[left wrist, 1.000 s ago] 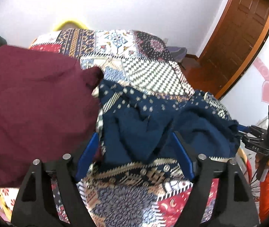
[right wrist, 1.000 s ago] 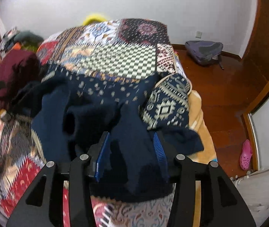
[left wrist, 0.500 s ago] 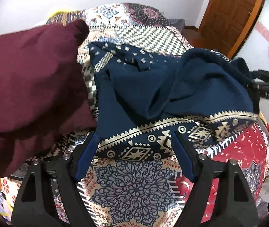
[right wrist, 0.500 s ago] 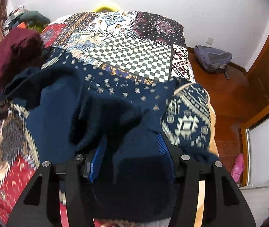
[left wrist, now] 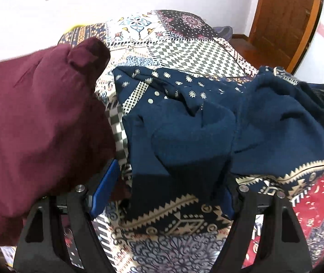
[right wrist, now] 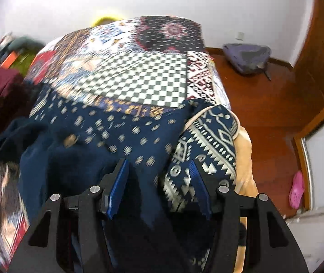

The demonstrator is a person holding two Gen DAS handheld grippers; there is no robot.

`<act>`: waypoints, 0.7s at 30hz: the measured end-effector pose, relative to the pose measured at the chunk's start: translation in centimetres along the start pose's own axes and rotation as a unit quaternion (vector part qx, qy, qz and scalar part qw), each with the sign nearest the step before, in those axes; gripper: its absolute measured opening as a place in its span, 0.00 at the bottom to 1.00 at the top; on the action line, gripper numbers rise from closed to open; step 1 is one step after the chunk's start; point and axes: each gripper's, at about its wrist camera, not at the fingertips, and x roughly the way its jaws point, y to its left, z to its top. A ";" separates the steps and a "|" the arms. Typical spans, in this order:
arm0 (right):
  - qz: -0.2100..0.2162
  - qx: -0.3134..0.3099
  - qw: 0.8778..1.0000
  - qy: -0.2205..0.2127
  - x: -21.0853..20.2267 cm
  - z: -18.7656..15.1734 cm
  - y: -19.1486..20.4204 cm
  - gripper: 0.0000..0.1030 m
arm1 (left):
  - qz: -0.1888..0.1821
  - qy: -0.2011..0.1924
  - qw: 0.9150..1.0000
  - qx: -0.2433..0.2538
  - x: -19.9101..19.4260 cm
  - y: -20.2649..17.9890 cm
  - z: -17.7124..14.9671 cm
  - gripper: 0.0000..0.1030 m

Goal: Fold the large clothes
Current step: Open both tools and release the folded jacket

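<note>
1. On the patchwork bedspread [left wrist: 191, 54] I see the navy garment [left wrist: 184, 136] lying crumpled, patterned hem toward me.
2. My left gripper [left wrist: 162, 193] stands released, fingers wide, navy cloth between them unpressed.
3. My right gripper [right wrist: 159, 188] has just been opening; navy cloth lies between its fingers, ungrasped.
4. Beside the garment rests a maroon garment [left wrist: 36, 113], touching my left gripper's outer finger.

**Bed under a patchwork cover**

The bed [right wrist: 152, 84] wears a patchwork cover of checkered, floral and geometric panels. 2 garments lie on it: a crumpled navy garment [left wrist: 184, 122] near the front, and a maroon garment [left wrist: 36, 118] beside it, touching.
</note>
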 end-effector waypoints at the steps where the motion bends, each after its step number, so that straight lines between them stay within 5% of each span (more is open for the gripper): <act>1: -0.002 -0.016 1.000 0.002 -0.3 -0.4 0.5 0.50 | 0.004 -0.002 1.000 0.007 0.1 -0.2 0.1 0.75; 11: 0.003 -0.141 0.990 -0.010 -1.7 -2.5 6.3 0.50 | -0.001 -0.012 1.000 -0.017 0.9 -0.5 1.8 0.75; 16: -0.029 -0.137 0.990 0.002 1.4 0.1 6.8 0.50 | -0.025 -0.002 1.000 0.002 0.5 -1.3 0.9 0.75; 21: -0.018 -0.108 0.993 0.046 4.9 2.3 5.8 0.50 | 0.002 0.002 0.999 0.033 1.2 -2.3 -0.3 0.75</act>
